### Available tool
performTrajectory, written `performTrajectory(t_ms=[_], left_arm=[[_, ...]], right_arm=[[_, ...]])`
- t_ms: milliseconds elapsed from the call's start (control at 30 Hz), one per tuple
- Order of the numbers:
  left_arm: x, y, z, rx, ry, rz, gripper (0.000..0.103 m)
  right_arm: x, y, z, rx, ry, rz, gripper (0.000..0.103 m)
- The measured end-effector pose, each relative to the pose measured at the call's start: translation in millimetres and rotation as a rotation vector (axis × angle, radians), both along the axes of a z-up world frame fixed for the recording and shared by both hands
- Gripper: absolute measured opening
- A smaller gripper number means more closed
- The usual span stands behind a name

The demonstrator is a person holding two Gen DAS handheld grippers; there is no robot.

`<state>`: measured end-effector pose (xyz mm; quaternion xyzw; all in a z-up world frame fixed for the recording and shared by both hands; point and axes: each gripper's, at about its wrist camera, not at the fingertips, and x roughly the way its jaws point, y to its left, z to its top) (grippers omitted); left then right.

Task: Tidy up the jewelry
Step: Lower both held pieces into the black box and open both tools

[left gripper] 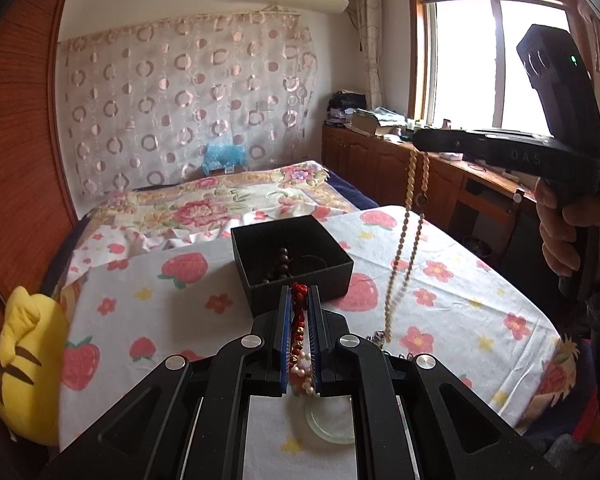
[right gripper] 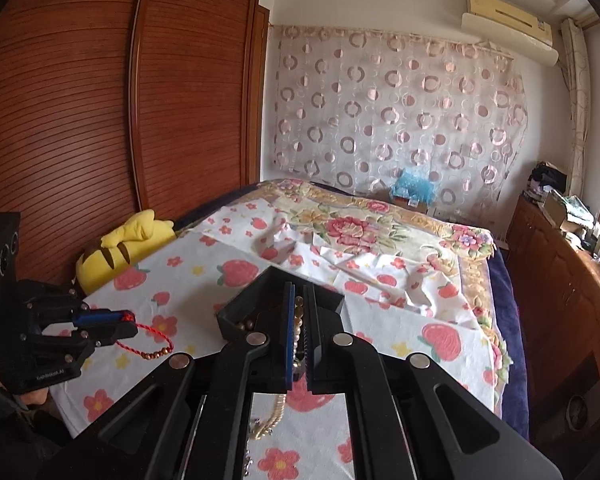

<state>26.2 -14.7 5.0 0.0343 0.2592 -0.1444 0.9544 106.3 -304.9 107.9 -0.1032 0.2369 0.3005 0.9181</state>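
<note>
Jewelry, sorting in progress, listed by size.

Bed with strawberry-print cloth (left gripper: 180,280): work surface; one piece lying on it in front, a pale green bangle (left gripper: 328,428) below the left claw.

Black box (left gripper: 292,256): open, lidless, standing on the cloth just ahead of the left gripper; dark wooden beads (left gripper: 280,270) already inside.

Long beaded necklace (left gripper: 410,216): pale tan beads, hanging from the right gripper (left gripper: 420,140), which is clamped narrow on its top loop. Lower end near the cloth, right of the box; whether it touches cannot be told.

Red cord bracelet (right gripper: 148,340): pinched in the left gripper (left gripper: 300,320), jaws narrow, with gold beads dangling.

Step, as judged: both pieces lifted, carriage toward the box. Next move calls for bringing each claw over the box opening, lowering so the strands coil inside, not over the rim, then releasing.
</note>
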Motion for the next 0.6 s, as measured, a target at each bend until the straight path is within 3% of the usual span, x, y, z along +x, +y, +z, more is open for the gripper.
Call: performTrajectory(t_ms=[600], left_arm=[[40, -1, 9, 0.02, -0.007, 0.006, 0.007]], right_arm=[[61, 23, 50, 0.034, -0.057, -0.046, 0.005]])
